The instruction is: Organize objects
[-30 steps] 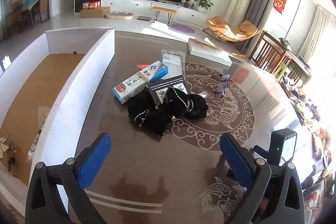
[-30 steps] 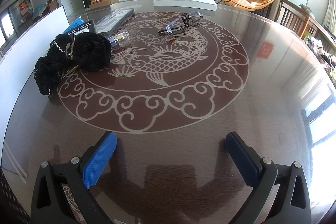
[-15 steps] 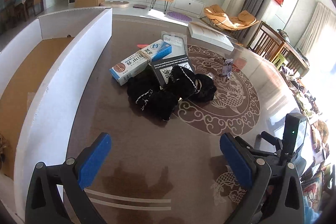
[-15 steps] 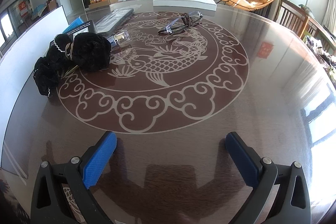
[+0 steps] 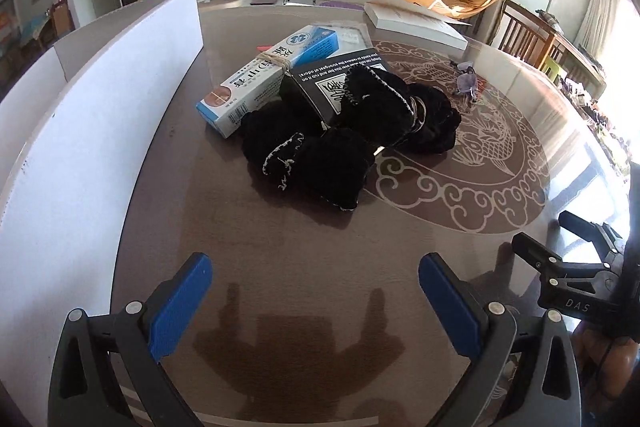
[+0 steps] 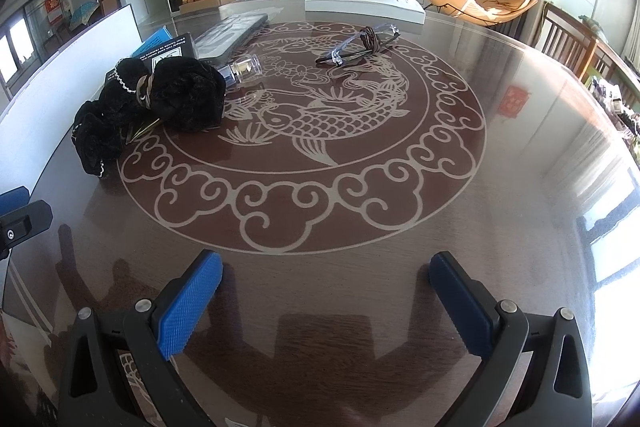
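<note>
Left claw (image 5: 316,301) and right claw (image 6: 326,297), both spread and empty, hover over the bench (image 6: 500,187), near the black fabric bundle (image 5: 348,139).

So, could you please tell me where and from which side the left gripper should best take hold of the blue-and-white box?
Probably the near short end of the blue-and-white box, approached from its left, toward the white bin wall. That end juts clear onto the table, while the black fabric bundle crowds its right side. The left gripper is open, fingers spread.
</note>
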